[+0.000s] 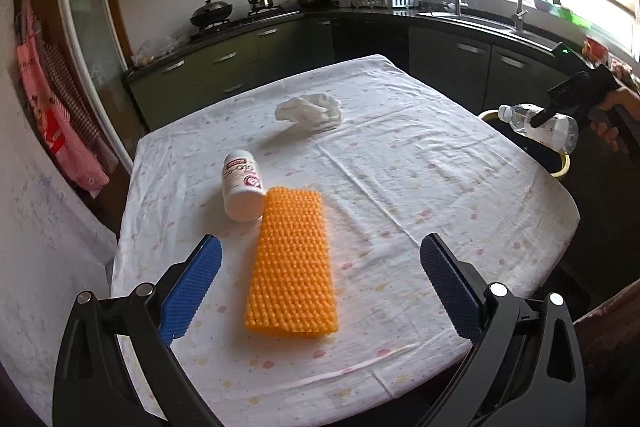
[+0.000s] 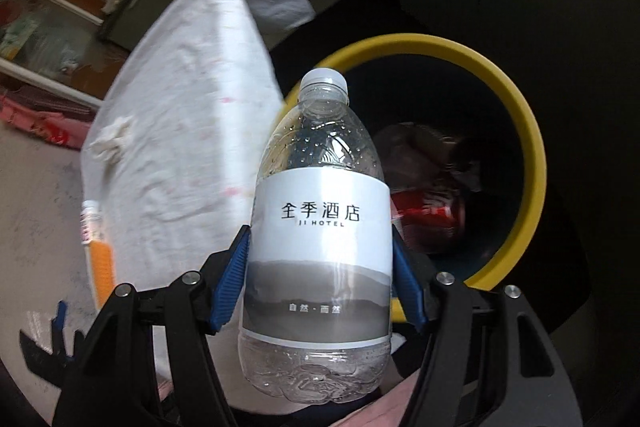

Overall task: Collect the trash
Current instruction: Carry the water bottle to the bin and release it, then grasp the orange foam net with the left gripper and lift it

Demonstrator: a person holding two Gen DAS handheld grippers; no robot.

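The right gripper [image 2: 320, 259] is clamping a clear plastic water bottle [image 2: 320, 227] by its white label, cap pointing away from the camera. Beyond the bottle, a yellow-rimmed bin [image 2: 534, 163] is showing a red can [image 2: 432, 215] inside. The cloth-covered table [image 2: 180, 115] is lying to the left.

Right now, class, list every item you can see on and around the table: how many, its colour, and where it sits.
water bottle: one, clear, white label, held above the bin
bin: one, yellow rim, beside the table, red trash inside
white bottle: one, lying on the table, touching the orange mat
orange mat: one, near table edge
crumpled tissue: one, white, far side
tablecloth: one, white, speckled
left tool: open, empty
right tool: shut on the water bottle
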